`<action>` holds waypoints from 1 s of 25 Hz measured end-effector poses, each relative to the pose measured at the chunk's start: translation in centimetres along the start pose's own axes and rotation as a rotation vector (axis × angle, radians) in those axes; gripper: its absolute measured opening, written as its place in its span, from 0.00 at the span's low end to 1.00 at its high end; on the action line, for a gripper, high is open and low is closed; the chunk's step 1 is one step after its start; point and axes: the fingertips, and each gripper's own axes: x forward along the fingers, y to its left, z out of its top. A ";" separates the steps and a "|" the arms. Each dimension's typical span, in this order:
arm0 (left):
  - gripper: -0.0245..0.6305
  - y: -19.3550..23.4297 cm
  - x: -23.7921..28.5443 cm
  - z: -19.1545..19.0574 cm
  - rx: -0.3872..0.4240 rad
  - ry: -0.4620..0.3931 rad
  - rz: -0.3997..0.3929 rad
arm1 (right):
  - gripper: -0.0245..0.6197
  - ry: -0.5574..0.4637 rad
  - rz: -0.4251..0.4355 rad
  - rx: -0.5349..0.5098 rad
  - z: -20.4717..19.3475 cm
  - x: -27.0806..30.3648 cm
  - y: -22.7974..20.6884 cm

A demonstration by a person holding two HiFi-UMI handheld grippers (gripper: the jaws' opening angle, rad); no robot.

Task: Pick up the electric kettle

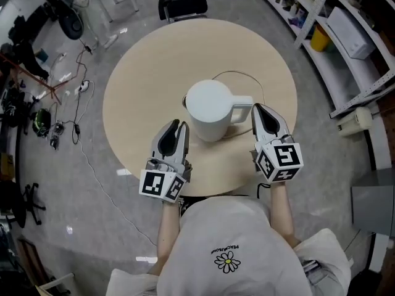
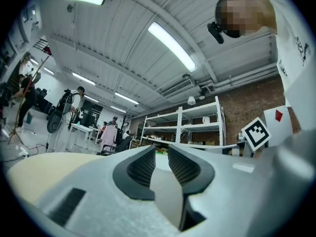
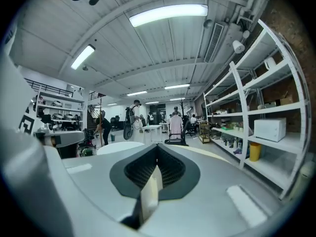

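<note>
White, the electric kettle (image 1: pixel 210 110) stands upright near the middle of the round table (image 1: pixel 154 60), with its handle (image 1: pixel 242 108) toward 3 o'clock. Nothing is lifted yet. The left gripper (image 1: pixel 180 125), at the kettle's 8 o'clock, has its jaws slightly apart and empty. The right gripper (image 1: pixel 256 108), just beside the handle, has its jaws together and empty. Grasping and lifting remain to be done.
</note>
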 end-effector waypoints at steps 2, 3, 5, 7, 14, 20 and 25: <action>0.21 0.5 0.6 -0.1 -0.026 -0.015 -0.001 | 0.05 -0.007 -0.015 -0.010 0.2 0.2 -0.7; 0.29 0.4 1.1 -0.3 -0.019 -0.013 -0.012 | 0.05 -0.006 -0.013 -0.005 0.2 0.5 -1.2; 0.50 -0.6 1.9 -1.4 0.015 0.012 -0.045 | 0.19 0.013 0.022 0.011 -0.6 0.9 -1.8; 0.59 -1.6 2.3 -3.5 0.038 0.066 -0.068 | 0.26 0.037 0.053 0.009 -2.0 1.1 -2.2; 0.75 -2.8 4.1 -10.5 0.003 0.226 -0.103 | 0.37 0.010 0.118 0.144 -4.1 1.2 -3.3; 0.76 -1.0 4.3 -12.2 -0.002 0.271 -0.076 | 0.37 0.139 0.150 0.016 -7.9 3.9 -1.4; 0.77 -1.0 5.3 -12.6 0.001 0.273 -0.095 | 0.32 0.173 0.109 -0.015 -9.8 6.3 -1.0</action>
